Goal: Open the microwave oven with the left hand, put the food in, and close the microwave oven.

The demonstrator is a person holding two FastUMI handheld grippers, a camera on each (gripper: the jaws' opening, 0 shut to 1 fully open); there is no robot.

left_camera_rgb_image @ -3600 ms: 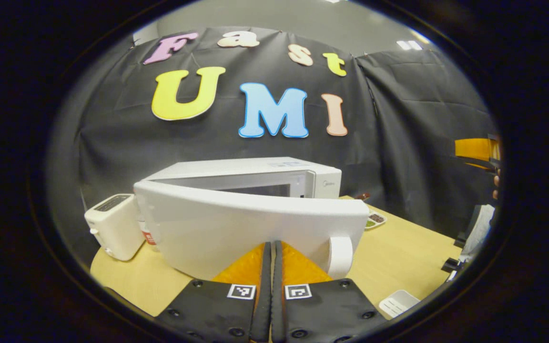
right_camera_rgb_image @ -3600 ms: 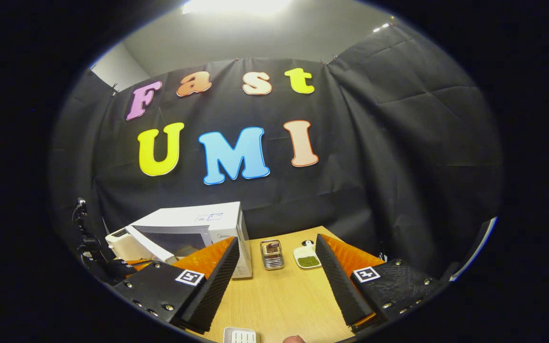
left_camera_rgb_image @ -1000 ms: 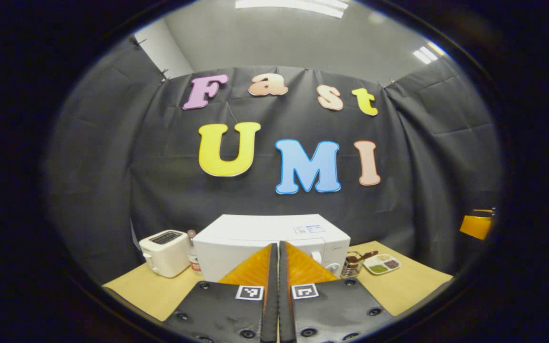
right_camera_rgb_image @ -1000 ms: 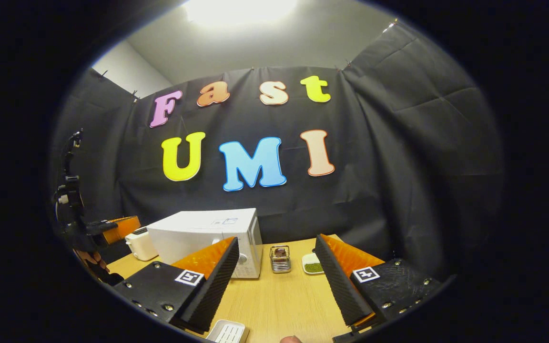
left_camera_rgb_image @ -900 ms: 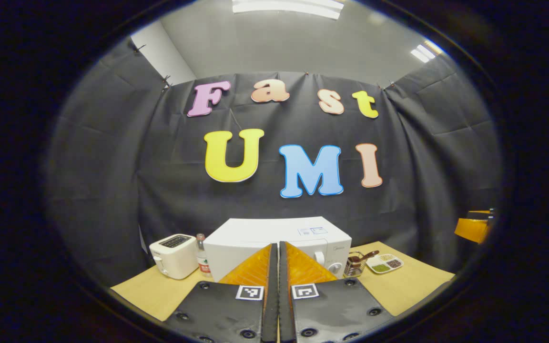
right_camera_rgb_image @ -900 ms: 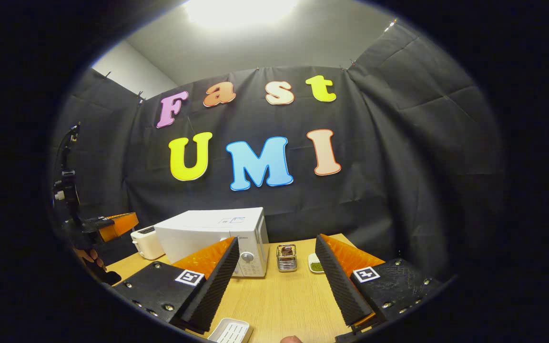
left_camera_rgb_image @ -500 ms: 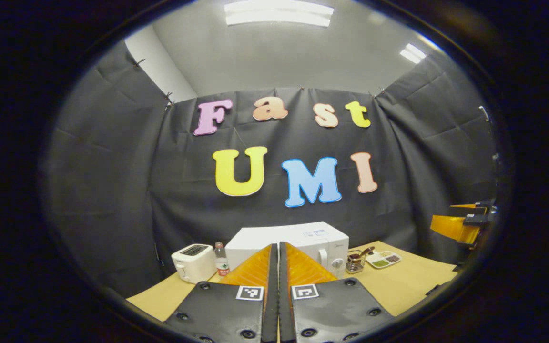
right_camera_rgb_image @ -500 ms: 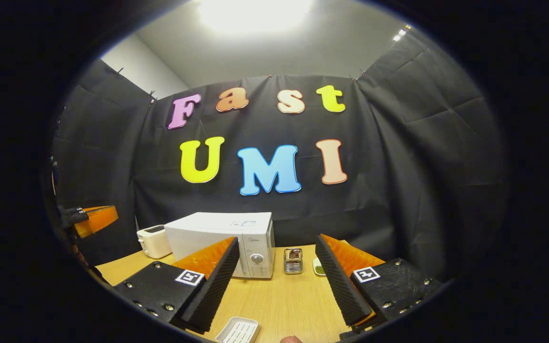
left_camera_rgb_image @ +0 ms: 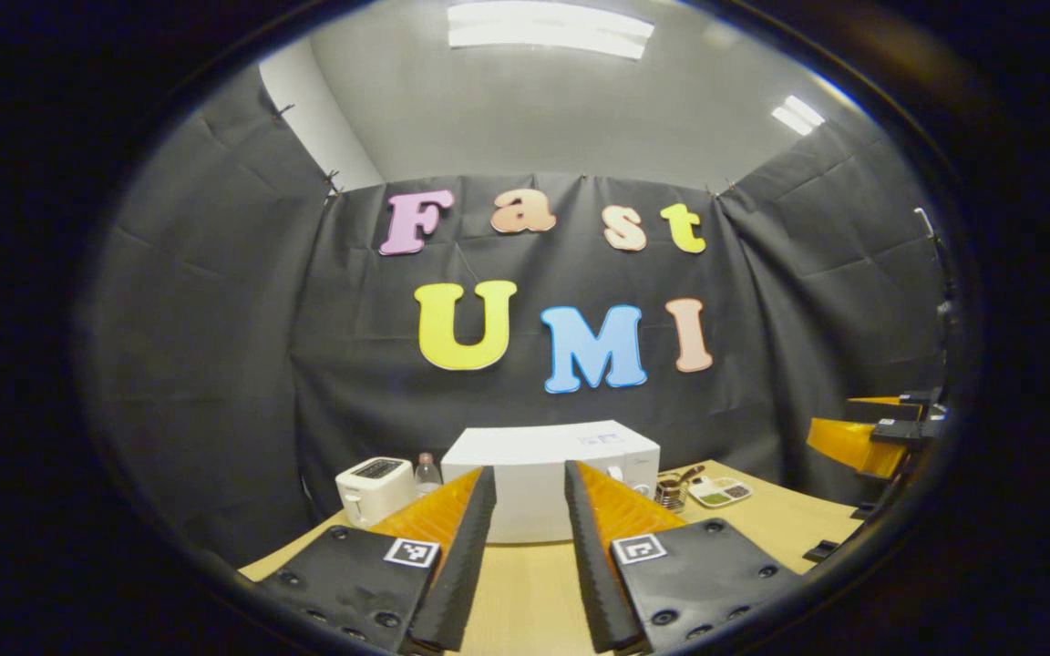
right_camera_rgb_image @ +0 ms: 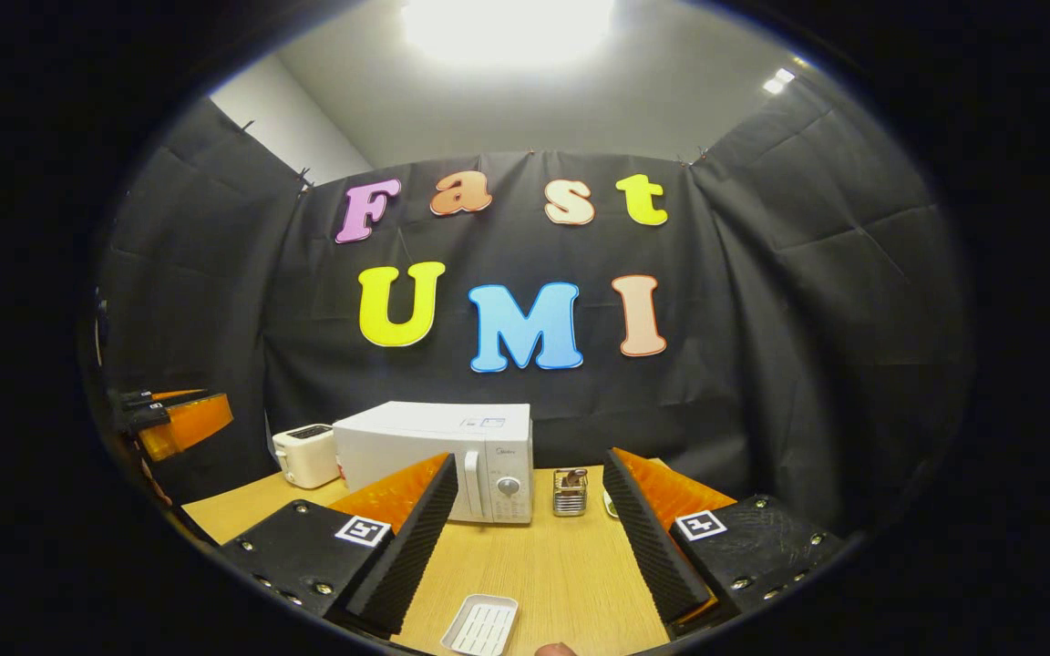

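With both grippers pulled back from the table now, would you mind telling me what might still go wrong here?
1. The microwave looks shut with both grippers away from it, but whether the door latched fully, or the food is inside, cannot be told.
2. The small white tray lies on the table just ahead of the open right gripper; lowering that hand might knock it.
3. The left gripper is open too, holding nothing.

Toaster (right_camera_rgb_image: 306, 455) left of microwave (right_camera_rgb_image: 438, 456)

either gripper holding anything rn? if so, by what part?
Nothing is held. The left gripper and the right gripper are both open with empty gaps, well back from the closed microwave.
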